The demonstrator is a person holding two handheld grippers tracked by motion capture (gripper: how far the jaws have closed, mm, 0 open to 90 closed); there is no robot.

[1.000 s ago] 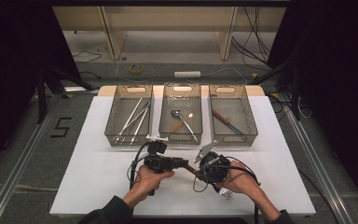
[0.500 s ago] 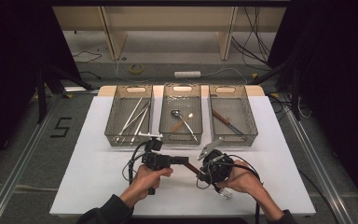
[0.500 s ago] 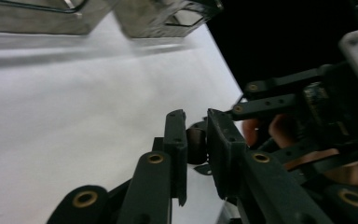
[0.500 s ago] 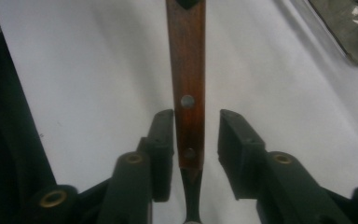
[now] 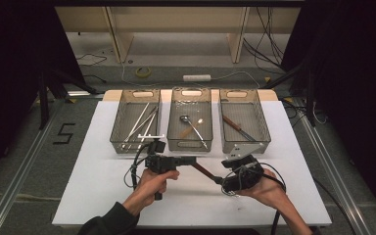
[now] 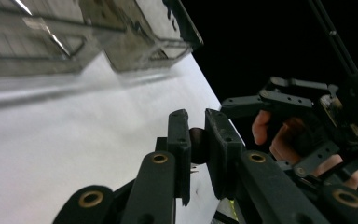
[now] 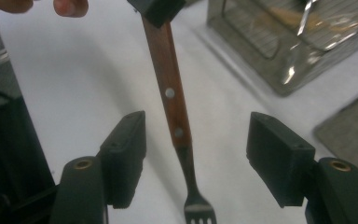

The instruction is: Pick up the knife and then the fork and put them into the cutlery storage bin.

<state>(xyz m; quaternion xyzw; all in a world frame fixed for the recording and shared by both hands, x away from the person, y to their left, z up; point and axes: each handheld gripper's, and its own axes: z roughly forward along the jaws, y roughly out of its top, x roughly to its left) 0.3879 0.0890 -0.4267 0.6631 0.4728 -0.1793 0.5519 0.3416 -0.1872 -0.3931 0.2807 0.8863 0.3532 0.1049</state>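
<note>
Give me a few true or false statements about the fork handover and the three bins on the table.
1. The left gripper is shut on the fork's wooden handle. True.
2. The right gripper clamps the fork. False: its jaws have just been opening and stand apart, clear of the fork between them.
3. Three bins sit side by side. True.
4. The middle bin is empty. False: it holds a spoon.
5. The fork lies flat on the table. False: it is held above it.
</note>
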